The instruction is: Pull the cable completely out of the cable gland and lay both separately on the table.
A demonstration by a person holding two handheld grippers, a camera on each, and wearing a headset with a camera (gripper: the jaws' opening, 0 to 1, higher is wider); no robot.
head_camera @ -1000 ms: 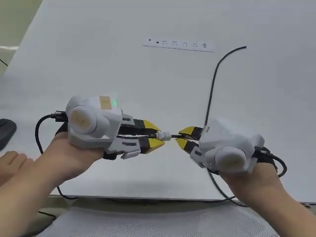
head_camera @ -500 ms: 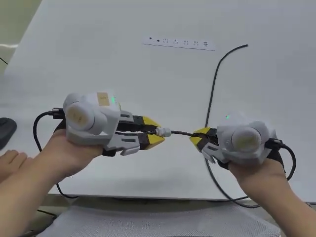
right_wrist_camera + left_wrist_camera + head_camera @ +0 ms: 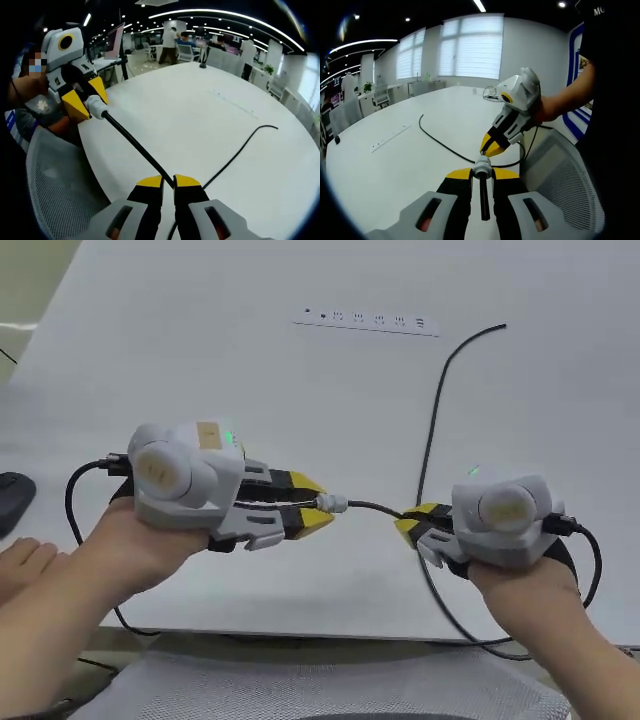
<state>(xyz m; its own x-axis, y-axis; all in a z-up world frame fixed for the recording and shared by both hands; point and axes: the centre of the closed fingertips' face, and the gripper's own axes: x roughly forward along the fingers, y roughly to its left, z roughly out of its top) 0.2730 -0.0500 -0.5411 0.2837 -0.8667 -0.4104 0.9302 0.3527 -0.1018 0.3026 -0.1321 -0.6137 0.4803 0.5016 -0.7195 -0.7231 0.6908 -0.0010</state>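
Head view: the left gripper (image 3: 315, 512) is clamped on the cable gland (image 3: 333, 505) and the right gripper (image 3: 412, 523) on the cable (image 3: 378, 508), both above the table (image 3: 250, 370). The pull should run straight along the gland's axis.

Left gripper view: the cable's tail seems to remain between the jaws.

Right gripper view: the jaws pinch the cable firmly.

Compared with 1 second ago, the grippers are farther apart and more cable is exposed.

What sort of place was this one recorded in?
Most likely an open-plan office or meeting area: a large white table with a power strip on it, a mesh office chair at its edge, and rows of ceiling lights above people in the background.
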